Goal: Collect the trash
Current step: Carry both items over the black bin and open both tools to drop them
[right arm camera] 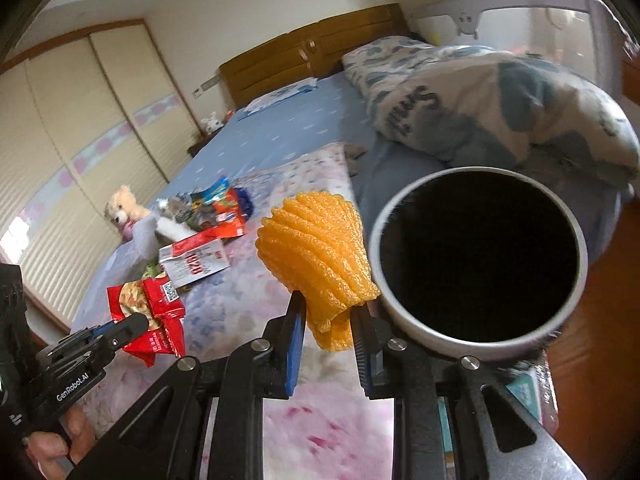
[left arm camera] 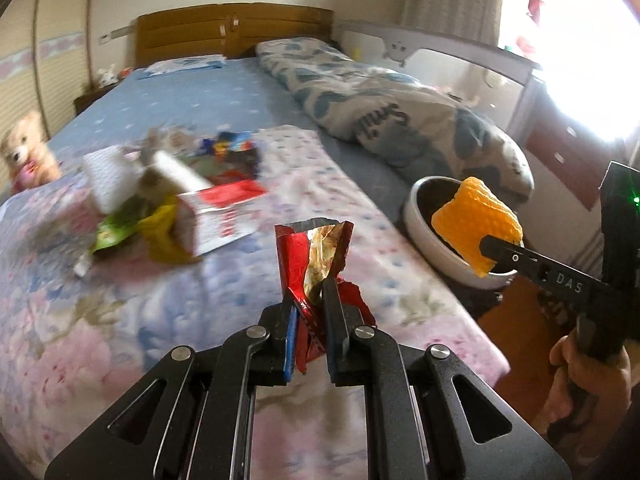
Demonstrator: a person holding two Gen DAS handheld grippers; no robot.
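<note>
My left gripper (left arm camera: 310, 292) is shut on a torn red snack wrapper (left arm camera: 312, 256), held above the flowered blanket; the same wrapper (right arm camera: 148, 312) shows at the lower left of the right wrist view. My right gripper (right arm camera: 328, 312) is shut on an orange foam fruit net (right arm camera: 316, 252), just left of the white bin's rim (right arm camera: 472, 344). In the left wrist view that foam net (left arm camera: 476, 220) hangs over the round white bin (left arm camera: 424, 236) beside the bed. More trash lies in a pile (left arm camera: 168, 200) on the bed, with a red-and-white carton (right arm camera: 196, 260) among it.
A rolled blue-and-white quilt (left arm camera: 400, 116) lies along the bed's right side behind the bin. A plush bear (left arm camera: 24, 152) sits at the bed's left edge. The wooden headboard (left arm camera: 232, 32) is at the far end. A hand (left arm camera: 576, 376) holds the right gripper's grip.
</note>
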